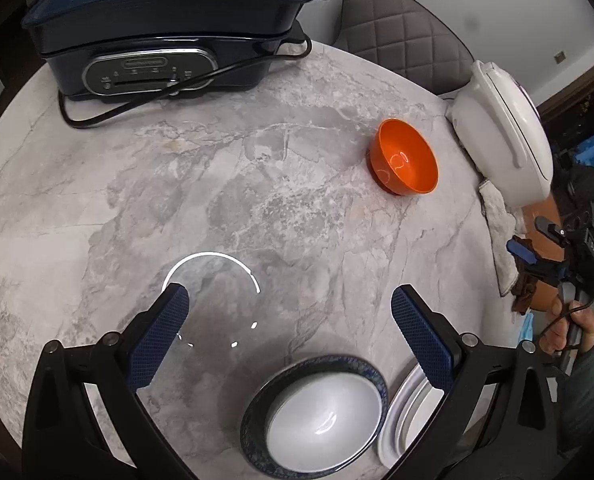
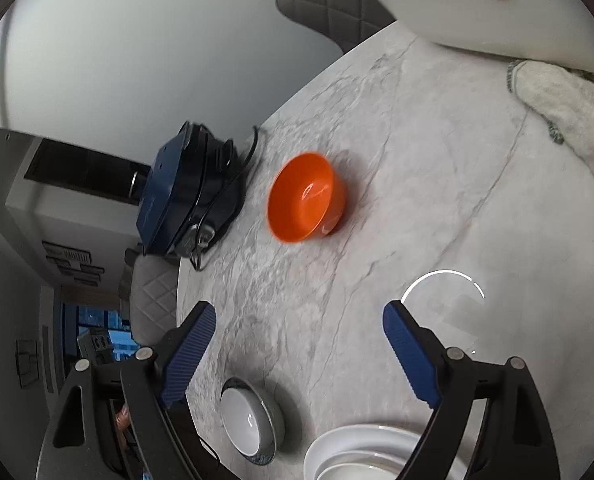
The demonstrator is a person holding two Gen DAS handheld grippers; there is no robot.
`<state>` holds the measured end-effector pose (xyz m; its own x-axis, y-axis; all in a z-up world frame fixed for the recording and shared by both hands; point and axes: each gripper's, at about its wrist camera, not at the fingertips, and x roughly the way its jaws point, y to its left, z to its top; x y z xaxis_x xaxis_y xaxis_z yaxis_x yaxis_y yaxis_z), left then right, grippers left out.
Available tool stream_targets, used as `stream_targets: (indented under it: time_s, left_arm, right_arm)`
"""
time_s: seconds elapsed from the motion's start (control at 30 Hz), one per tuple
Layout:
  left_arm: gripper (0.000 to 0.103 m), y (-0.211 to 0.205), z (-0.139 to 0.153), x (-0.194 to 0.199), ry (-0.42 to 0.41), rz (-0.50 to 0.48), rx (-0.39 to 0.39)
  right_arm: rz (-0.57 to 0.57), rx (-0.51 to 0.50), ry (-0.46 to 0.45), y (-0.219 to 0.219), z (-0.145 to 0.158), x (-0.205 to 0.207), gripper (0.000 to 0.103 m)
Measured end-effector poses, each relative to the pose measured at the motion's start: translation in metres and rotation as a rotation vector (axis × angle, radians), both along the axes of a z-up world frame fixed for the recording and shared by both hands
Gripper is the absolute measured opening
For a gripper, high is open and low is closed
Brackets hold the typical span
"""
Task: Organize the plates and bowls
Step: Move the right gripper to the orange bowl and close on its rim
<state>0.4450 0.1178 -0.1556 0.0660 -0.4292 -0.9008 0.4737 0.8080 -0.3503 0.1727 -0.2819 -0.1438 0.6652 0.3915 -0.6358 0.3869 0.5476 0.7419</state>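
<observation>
One appliance (image 1: 157,28) label, seemingly illegible

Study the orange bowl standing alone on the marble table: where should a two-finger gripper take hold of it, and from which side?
Probably the orange bowl's thin rim, from above: it stands upright, mouth open, nothing stacked inside, and either open gripper could put one finger inside the wall.

A round marble table (image 1: 257,168) stands by a quilted grey chair (image 1: 397,36) and pale wall (image 1: 497,8).

orange bowl (image 1: 405,156) upright, apart | white bowl (image 1: 323,426) beside white plates (image 1: 401,412)
</observation>
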Motion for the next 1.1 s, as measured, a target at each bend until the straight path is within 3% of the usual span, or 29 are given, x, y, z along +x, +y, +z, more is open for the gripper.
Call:
stream_targets:
  time_s: [0.07,0.2,0.47,0.6,0.67,0.8,0.9,1.1]
  left_arm:
    - [0.102,-0.023,-0.008,0.017,0.03,-0.009,-0.004]
    - [0.102,-0.079,-0.03,0.043,0.027,-0.075,0.109]
    - [0.101,-0.164,-0.067,0.079,0.055,-0.146,0.064]
    - [0.1,-0.198,-0.078,0.088,0.029,-0.2,0.072]
    - [0.095,-0.209,-0.085,0.09,0.036,-0.216,0.07]
    - [0.073,-0.221,-0.102,0.098,0.065,-0.223,0.075]
    - [0.069,-0.223,-0.112,0.101,0.092,-0.226,0.054]
    - [0.068,-0.222,-0.121,0.106,0.109,-0.215,0.02]
  right_arm:
    - [-0.034,0.026,0.004,-0.023,-0.005,0.007,0.085]
    - [-0.072,0.084,0.008,-0.053,-0.019,0.031,0.077]
    - [0.082,0.056,0.056,-0.045,-0.047,0.096,0.077]
    - [0.082,0.048,0.06,-0.044,-0.057,0.115,0.076]
    - [0.086,0.046,0.066,-0.044,-0.062,0.123,0.071]
    - [0.145,0.016,0.094,-0.037,-0.069,0.139,0.065]
    - [0.183,-0.011,0.118,-0.031,-0.074,0.146,0.063]
    - [0.148,0.011,0.137,-0.035,-0.085,0.151,0.058]
